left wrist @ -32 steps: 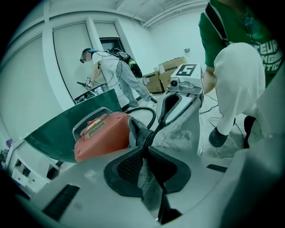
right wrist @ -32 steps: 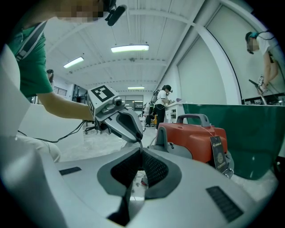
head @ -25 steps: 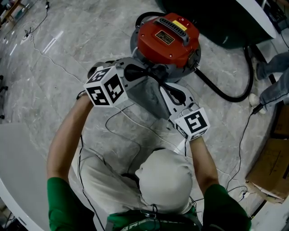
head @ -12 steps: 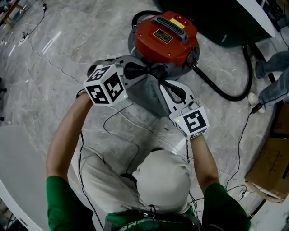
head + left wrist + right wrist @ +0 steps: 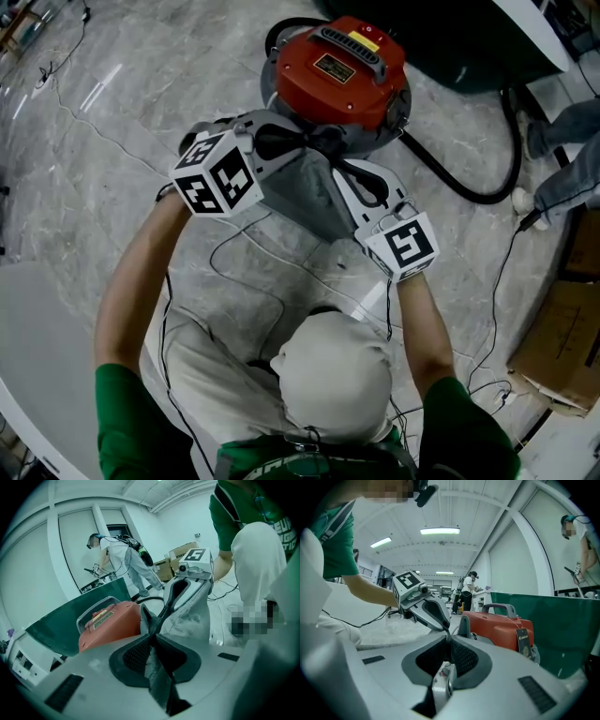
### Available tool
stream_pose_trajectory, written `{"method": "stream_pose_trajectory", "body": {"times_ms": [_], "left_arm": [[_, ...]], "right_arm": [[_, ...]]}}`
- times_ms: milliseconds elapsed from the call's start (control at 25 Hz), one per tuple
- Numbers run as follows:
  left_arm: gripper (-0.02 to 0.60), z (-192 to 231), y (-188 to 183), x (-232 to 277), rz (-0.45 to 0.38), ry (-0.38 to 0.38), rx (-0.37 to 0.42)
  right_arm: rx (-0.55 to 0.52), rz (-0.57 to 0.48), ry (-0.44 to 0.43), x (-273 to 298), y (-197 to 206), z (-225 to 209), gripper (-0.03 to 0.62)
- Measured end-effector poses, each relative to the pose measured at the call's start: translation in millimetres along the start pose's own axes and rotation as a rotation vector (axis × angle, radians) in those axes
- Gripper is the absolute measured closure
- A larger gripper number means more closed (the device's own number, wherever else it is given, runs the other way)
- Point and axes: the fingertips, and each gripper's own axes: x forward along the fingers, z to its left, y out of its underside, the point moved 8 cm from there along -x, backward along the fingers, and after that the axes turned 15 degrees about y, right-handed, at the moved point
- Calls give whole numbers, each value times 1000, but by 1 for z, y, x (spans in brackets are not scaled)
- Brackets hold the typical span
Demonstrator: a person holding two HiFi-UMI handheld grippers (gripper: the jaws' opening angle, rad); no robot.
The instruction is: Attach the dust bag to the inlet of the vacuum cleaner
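Grey marbled floor (image 5: 112, 122) is spread under everything, and a dark green panel (image 5: 562, 625) is stood at the far side. A vacuum cleaner (image 5: 342, 70) is set on the floor at the far middle. Its red lid is shut over the drum, so what lies inside cannot be seen. A black hose (image 5: 469, 192) is looped away from it to the right. At the near right a cardboard box (image 5: 562, 347) is placed, its contents not made out. The grey dust bag (image 5: 305, 192) is held between the two grippers just to the near side of the vacuum cleaner, with its far end drawn up against the drum. The left gripper (image 5: 152, 641) is clamped, jaws together, on a fold of the bag's cloth at its left side. The right gripper (image 5: 446, 656) is likewise closed on the bag's edge at its right side. The two sets of jaws are brought almost tip to tip at the bag's far end, and the inlet is hidden behind them.
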Motion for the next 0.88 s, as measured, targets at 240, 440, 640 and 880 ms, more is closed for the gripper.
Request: {"method": "stream_pose_trajectory", "body": {"times_ms": [240,440,640,880], "left_arm": [[540,1,-3,10,14,-35,15],[540,-1,2,8,-11,-52,-9],[540,-2,3,10,-11,-70,-22],[538,-1,-2,12,26,-98,0]], "right_arm": [[61,6,87,-4,6,-1,563],[37,3,31,2,6,-8,562],[61,4,21,4,9,-11,562],[39,4,32,3,6,-11,562]]}}
